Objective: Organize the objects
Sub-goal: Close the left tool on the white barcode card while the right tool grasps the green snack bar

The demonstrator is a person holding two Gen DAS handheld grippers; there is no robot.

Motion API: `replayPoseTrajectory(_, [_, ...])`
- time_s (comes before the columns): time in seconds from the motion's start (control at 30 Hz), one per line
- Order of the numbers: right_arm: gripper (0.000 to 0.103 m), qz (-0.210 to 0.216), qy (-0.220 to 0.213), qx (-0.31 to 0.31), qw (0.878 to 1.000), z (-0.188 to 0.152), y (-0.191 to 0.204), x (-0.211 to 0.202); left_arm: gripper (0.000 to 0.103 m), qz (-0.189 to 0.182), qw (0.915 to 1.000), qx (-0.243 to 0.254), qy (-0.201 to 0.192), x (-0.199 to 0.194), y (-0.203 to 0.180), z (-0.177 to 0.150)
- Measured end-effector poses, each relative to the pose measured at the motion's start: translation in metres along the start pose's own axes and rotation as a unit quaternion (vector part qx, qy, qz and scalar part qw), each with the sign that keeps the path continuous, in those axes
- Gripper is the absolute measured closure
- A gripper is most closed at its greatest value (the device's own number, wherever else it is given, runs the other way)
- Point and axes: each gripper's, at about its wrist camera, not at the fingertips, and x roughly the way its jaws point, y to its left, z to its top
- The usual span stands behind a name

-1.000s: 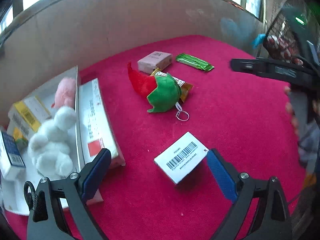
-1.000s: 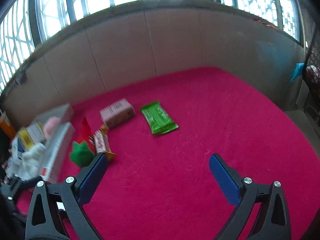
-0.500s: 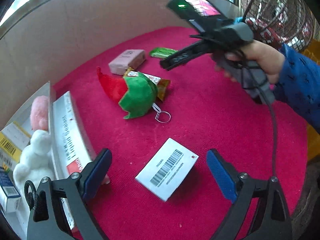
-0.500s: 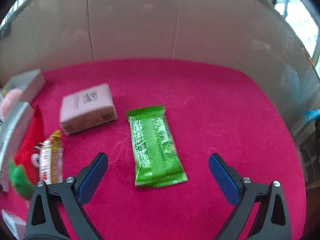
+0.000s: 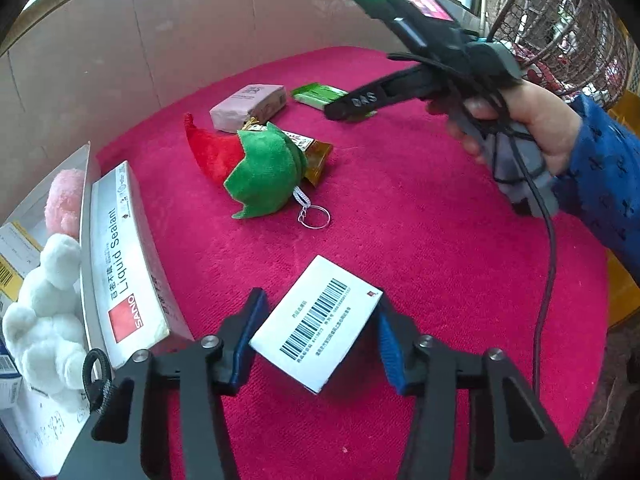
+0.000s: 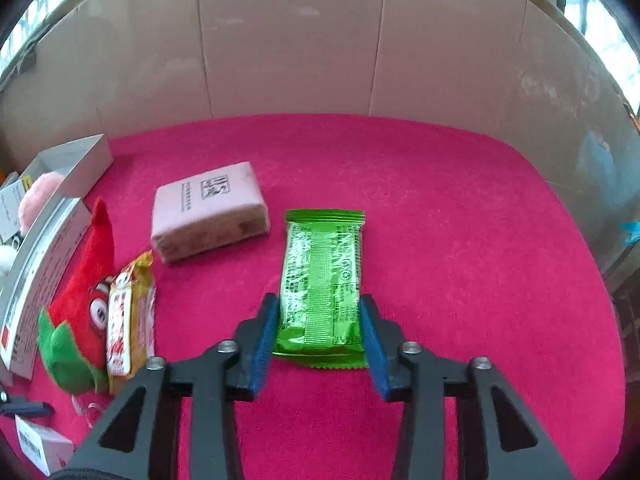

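A white barcoded box (image 5: 316, 322) lies askew on the red cloth between the blue pads of my left gripper (image 5: 320, 300). Its jaws are closing and both pads touch the box's corners. In the right wrist view a green snack packet (image 6: 322, 276) lies lengthwise between the pads of my right gripper (image 6: 319, 300). Those jaws are closing too, and they press on the packet's near end from both sides. The left wrist view shows the right gripper (image 5: 348, 110), held by a hand in a blue sleeve, low over the green packet (image 5: 316, 94).
A pink pack (image 6: 208, 208), a red and green plush (image 6: 84, 308) with a key ring and a yellow snack bar (image 6: 128, 312) lie mid-cloth. A grey tray (image 5: 90, 160) at left holds a sealant box (image 5: 120, 260) and plush toys. A wire basket (image 5: 560, 20) stands far right.
Both pairs of jaws have narrowed from wide open onto their items. The right gripper swung in and came down over the green packet. The left gripper has closed in on the white box.
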Motion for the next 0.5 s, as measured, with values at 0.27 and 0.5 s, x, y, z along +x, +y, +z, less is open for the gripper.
replayPoseTrajectory(0.27, [0.063,-0.015,-0.029,0.091,0.995,-0.028,-0.014,-0.046,0.052,-0.01,0.9995,-0.02,-0.021,-0.013,-0.005,-0.002])
replayPoseTrajectory(0.5, [0.063,-0.002,-0.1,0.147,0.984,-0.046,-0.013,-0.119,0.052,-0.006,0.998,-0.021,-0.059,-0.044,-0.009,0.002])
